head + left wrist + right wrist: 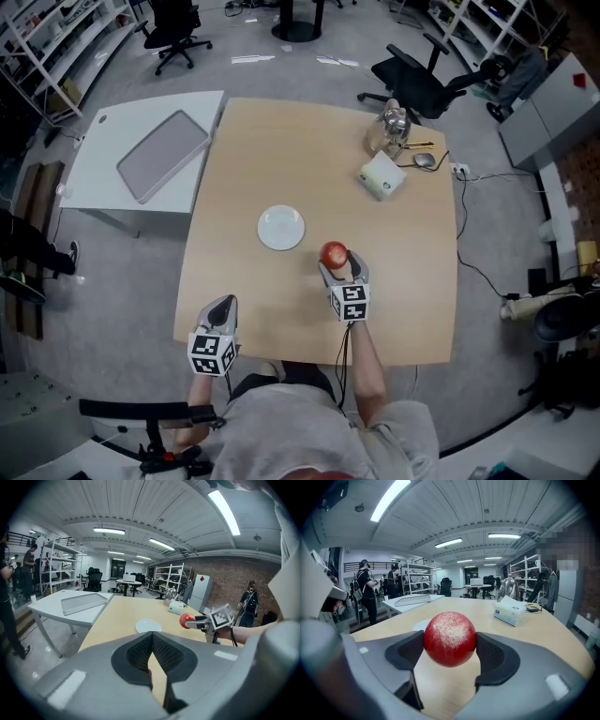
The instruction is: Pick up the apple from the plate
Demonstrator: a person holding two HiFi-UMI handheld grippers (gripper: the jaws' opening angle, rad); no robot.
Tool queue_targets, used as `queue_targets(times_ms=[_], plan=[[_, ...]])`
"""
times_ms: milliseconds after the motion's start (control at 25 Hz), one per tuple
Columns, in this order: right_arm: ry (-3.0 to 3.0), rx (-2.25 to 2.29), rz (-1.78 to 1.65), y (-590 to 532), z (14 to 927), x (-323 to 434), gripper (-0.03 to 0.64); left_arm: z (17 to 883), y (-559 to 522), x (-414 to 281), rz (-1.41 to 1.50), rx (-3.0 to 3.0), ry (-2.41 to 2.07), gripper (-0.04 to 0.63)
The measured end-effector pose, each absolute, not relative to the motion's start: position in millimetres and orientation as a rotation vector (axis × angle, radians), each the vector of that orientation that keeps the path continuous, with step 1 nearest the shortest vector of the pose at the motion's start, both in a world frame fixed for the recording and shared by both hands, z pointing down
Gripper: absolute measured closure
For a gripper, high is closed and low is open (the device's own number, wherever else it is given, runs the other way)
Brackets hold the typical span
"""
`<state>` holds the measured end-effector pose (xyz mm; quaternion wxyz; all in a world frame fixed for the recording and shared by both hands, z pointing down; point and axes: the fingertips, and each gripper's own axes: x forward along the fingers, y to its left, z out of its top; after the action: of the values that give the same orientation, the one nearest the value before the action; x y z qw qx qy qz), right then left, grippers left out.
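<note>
R gripper [340, 271] pinches apple [450, 638] at its widest, off the plate [281, 228] — hold squeeze steady, carry level; L gripper [222, 310] pressed together, empty.

At the far right corner of the wooden table [281, 141] we see a white tissue box [382, 176], a shiny kettle [394, 122] just behind it and a mouse [426, 160] nearby. We find a grey tray [162, 155] on the white side table [94, 183], and a black office chair [422, 82] beyond.
</note>
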<state>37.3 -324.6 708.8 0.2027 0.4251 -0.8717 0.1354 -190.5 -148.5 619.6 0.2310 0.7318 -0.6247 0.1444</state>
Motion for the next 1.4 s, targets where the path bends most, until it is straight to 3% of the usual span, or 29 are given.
queue_targets(times_ms=[640,1400], plan=[[-2.322,1.408,0.397,-297.8,698.5,134.3,0.262,620.1,-172.4,-122.9,0.450,2.170,-1.525,0.575],[-2.167,1.586,0.528,-259.3,750.7,207.9,0.262,654.4,-190.5,-73.0,0.534,2.267,-1.339,0.575]])
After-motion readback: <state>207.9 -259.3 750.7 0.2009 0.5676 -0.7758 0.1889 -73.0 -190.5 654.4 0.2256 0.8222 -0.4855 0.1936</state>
